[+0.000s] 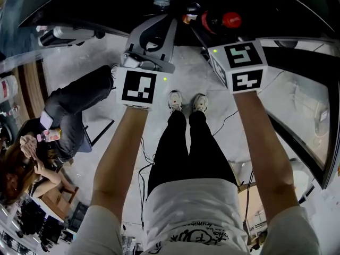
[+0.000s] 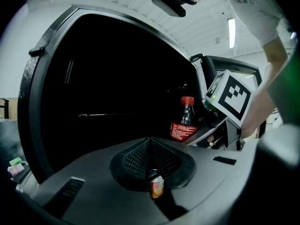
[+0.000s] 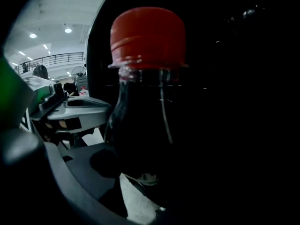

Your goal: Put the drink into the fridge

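Red cap (image 3: 147, 34): tops a dark cola bottle (image 3: 145, 107) that fills the right gripper view close-up.
Bottle label (image 2: 180, 131): red band w/ white script, too small to read; no brand legible in any view.
Right gripper (image 1: 211, 23): jaws spread wide and pinching the cola bottle by its body; bottle upright, cap up.
Bottle position: at the mouth of the fridge (image 2: 26, 107), seen against its unlit interior. Can't tell whether it has passed the frame.
Left gripper (image 2: 150, 149): black mesh pads pressed together at the tips.
Small can (image 2: 157, 186): silver top, orange-yellow side, showing in the gap behind the closed pads. Print unreadable; can't tell if it touches the gripper.
Markers: left marker cube (image 1: 139, 87) and right marker cube (image 1: 243, 67) carry b/w square codes, no letters.
Shirt (image 1: 191, 206): white, dark lettering along the hem, illegible in head view.
Bystander (image 1: 69, 116): seated at left of head view, dark clothes, well apart from both grippers.
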{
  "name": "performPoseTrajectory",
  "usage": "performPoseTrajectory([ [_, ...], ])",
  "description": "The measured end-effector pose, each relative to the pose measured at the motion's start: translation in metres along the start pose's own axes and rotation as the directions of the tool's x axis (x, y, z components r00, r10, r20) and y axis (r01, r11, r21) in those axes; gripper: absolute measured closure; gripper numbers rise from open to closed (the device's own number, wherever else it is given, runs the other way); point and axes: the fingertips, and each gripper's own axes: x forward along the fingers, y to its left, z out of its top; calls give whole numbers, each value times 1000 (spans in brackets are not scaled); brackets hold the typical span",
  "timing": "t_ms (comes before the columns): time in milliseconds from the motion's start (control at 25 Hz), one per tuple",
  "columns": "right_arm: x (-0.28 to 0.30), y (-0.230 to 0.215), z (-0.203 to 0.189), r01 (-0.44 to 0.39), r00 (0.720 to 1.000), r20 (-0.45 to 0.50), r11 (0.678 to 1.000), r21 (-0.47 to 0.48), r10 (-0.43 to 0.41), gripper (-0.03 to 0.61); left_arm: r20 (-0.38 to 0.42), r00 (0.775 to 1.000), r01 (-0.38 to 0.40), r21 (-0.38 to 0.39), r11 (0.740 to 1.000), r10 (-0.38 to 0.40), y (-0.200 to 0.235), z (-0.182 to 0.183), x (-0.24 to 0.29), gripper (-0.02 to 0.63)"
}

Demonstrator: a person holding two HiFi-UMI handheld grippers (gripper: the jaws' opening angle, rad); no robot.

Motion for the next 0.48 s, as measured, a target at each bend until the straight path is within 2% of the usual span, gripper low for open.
performPoseTrajectory([
  [480, 58, -21, -2, 28, 999, -46, 999, 37, -27, 265, -39, 999, -24, -14, 1000, 23, 25, -26, 33, 592],
])
